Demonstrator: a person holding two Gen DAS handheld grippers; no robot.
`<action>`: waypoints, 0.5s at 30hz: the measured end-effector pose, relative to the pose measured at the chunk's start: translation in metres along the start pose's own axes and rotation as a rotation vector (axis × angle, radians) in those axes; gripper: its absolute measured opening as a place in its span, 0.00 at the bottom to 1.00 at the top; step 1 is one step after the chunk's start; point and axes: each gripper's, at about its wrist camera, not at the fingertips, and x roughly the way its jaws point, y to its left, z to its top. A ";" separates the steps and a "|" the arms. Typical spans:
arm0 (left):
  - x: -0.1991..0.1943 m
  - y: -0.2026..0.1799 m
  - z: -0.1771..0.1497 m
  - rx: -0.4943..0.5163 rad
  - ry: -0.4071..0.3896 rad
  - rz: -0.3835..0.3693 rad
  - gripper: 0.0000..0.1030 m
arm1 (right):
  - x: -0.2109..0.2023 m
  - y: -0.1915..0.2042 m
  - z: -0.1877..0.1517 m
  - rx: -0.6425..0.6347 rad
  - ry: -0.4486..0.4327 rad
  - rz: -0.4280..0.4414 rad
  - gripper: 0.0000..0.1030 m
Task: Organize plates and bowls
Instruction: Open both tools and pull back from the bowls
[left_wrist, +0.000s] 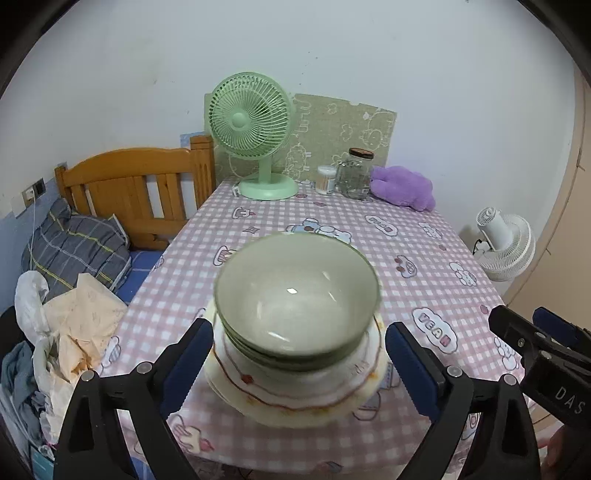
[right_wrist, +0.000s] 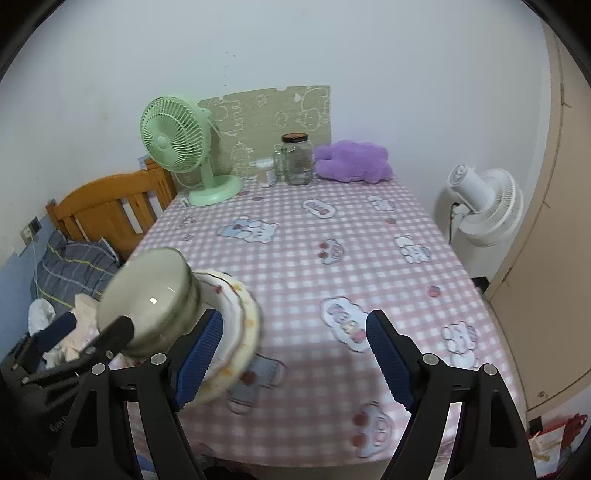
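Your stack of green bowls (left_wrist: 297, 295) on plates (left_wrist: 295, 391) sits at lower centre of the bench (left_wrist: 406, 236), squarely between your left hand-held gripper (left_wrist: 299, 365), spread wide, touching nothing. Your right hand-held gripper (right_wrist: 295, 354), also spread and empty, stands just right of it, so the left is nearer.

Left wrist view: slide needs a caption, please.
Open left gripper flanks green bowls stacked on plates, tablecloth beneath.

Glossy ceramic bowls (left_wrist: 295, 295), cloth tablecloth (left_wrist: 406, 258)
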 end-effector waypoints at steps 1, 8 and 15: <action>-0.002 -0.006 -0.006 0.010 -0.010 0.004 0.93 | -0.002 -0.005 -0.005 -0.004 -0.005 -0.004 0.80; -0.012 -0.033 -0.038 0.022 -0.033 0.000 0.93 | -0.017 -0.032 -0.038 -0.032 -0.061 -0.012 0.80; -0.018 -0.045 -0.054 0.033 -0.044 0.004 0.93 | -0.022 -0.047 -0.059 -0.007 -0.064 -0.008 0.80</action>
